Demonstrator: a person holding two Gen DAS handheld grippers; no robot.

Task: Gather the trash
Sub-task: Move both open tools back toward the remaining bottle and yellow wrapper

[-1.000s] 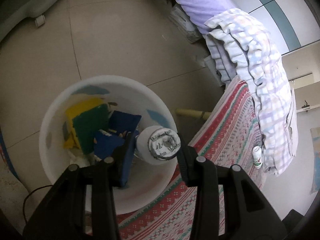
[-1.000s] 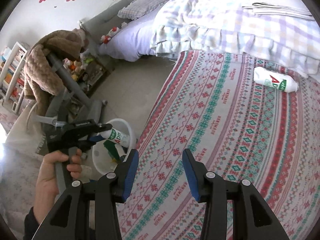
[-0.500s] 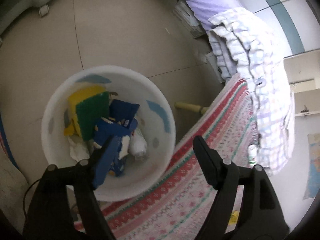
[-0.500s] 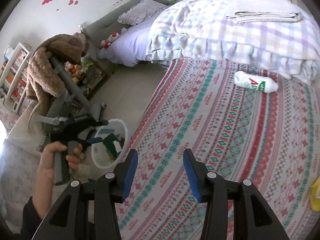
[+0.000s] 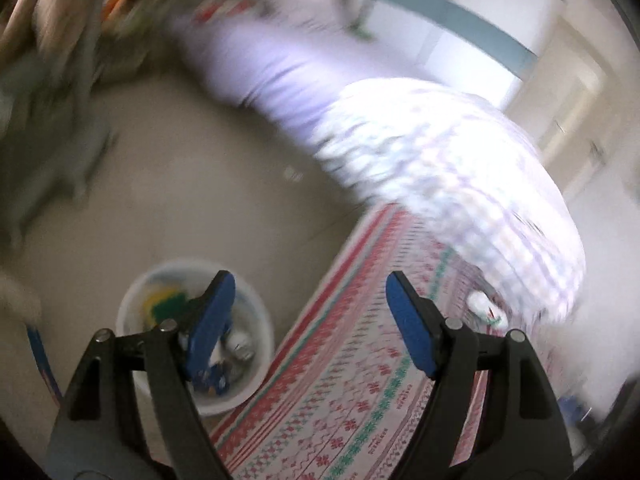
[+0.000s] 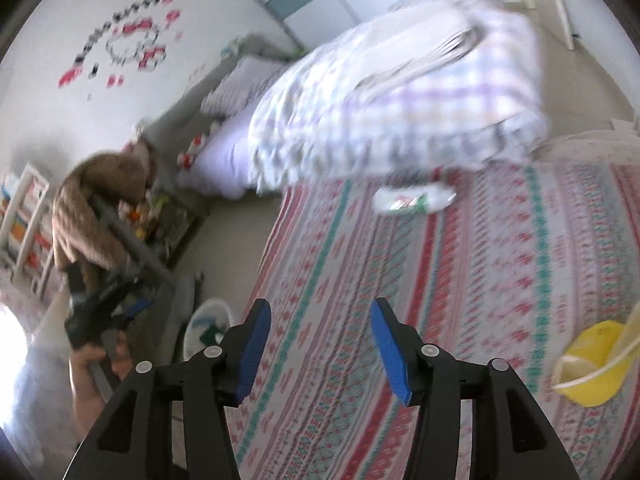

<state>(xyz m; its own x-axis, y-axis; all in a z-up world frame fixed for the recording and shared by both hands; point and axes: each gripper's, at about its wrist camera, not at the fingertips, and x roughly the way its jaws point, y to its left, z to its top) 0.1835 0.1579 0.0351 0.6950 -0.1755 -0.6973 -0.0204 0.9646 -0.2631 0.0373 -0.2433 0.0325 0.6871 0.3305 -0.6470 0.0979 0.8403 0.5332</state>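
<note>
over the patterned bedspread (image 6: 480,280), both tongs gape empty: left tongs (image 5: 308,320) released, right tongs (image 6: 320,344) just widening.

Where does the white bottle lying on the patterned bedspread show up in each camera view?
Left wrist view: the white bottle is at lower right, blurred, beside the checked quilt's edge.
Right wrist view: the white bottle is above centre, lying on its side just below the checked quilt.
Shared landmark: the white trash bin on the floor beside the bed.
</note>
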